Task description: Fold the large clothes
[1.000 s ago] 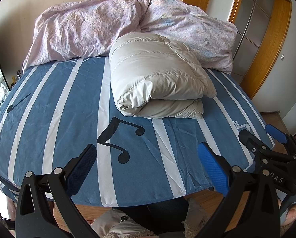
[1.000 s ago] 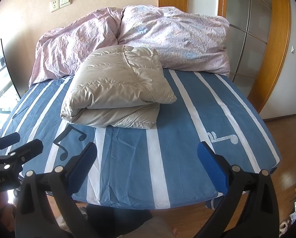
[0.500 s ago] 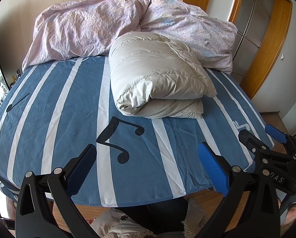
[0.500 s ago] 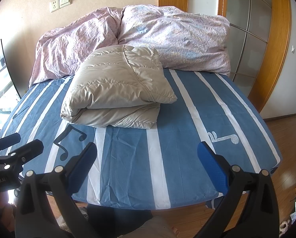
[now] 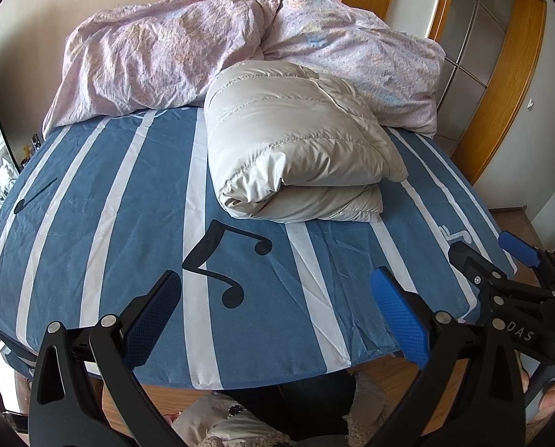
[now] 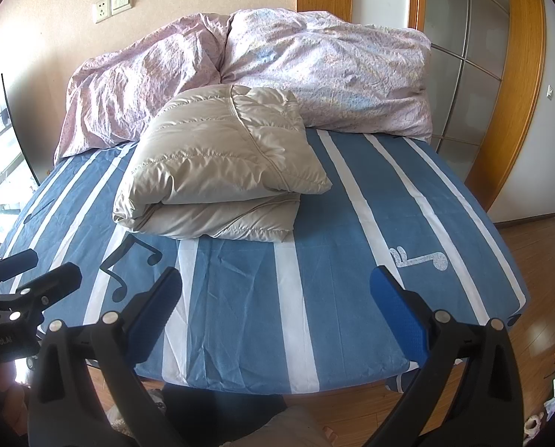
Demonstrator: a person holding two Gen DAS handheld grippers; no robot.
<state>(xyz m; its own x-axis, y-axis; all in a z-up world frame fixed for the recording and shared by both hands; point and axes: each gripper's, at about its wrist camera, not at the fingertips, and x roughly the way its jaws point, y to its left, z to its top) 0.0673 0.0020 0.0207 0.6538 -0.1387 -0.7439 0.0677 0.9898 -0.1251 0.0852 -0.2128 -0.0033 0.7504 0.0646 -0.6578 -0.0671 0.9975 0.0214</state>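
Note:
A beige quilted down jacket point(image 5: 296, 149) point(image 6: 218, 171) lies folded into a thick bundle on the blue bed sheet with white stripes point(image 5: 102, 253) point(image 6: 337, 268), leaning against the bedding behind it. My left gripper point(image 5: 275, 290) hovers open over the bed's near edge, well short of the jacket, with nothing between its blue pads. My right gripper point(image 6: 275, 290) is open and empty too, also back at the near edge. Each gripper shows in the other's view: the right gripper point(image 5: 482, 251) at the right edge, the left gripper point(image 6: 31, 268) at the left edge.
A crumpled pink floral duvet point(image 5: 188, 44) point(image 6: 314, 63) is piled along the head of the bed. A wooden door frame point(image 6: 516, 85) and glass panels stand to the right. Wooden floor point(image 6: 530, 246) lies right of the bed. The person's legs point(image 5: 307, 406) show below.
Almost nothing differs. Both grippers stay open at the bed's near edge, with only a slight shift of view. The folded jacket has not moved.

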